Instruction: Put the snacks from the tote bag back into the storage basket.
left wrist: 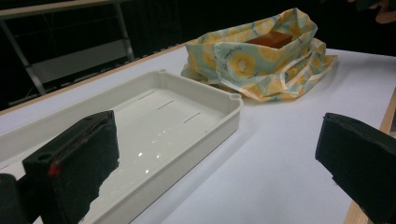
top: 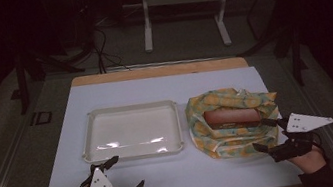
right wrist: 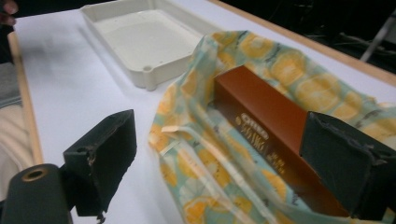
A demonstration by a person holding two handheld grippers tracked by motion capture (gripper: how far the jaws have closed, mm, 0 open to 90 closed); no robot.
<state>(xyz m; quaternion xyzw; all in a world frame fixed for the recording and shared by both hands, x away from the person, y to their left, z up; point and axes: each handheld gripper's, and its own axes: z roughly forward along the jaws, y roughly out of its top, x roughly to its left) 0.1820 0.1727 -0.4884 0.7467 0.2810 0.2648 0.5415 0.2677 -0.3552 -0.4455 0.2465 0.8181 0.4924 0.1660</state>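
Apparently about to lift the brown box (right wrist: 261, 126) out of the lemon-print bag (top: 232, 122) at right on the table (top: 63, 160): right hand-held gripper (top: 268, 134) spread wide at the bag's near edge. Left hand-held gripper (top: 122, 174) also open, empty, near the empty tray (top: 130, 131). Next, probably: straddle the box, close, lift clear of the cloth.

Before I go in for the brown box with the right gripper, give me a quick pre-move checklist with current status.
1. Right gripper open: ok, jaws spread wide.
2. Brown box exposed in the lemon-print bag: ok, top face visible through the mouth.
3. Jaws straddling the box: not ok; one jaw is over it, the other outside the bag.
4. Bag fabric clear of the grip line: cannot tell; folds and a handle strap lie alongside the box.
5. White tray free of items: ok.
6. Left gripper out of the way: ok, open, near the table's front edge.
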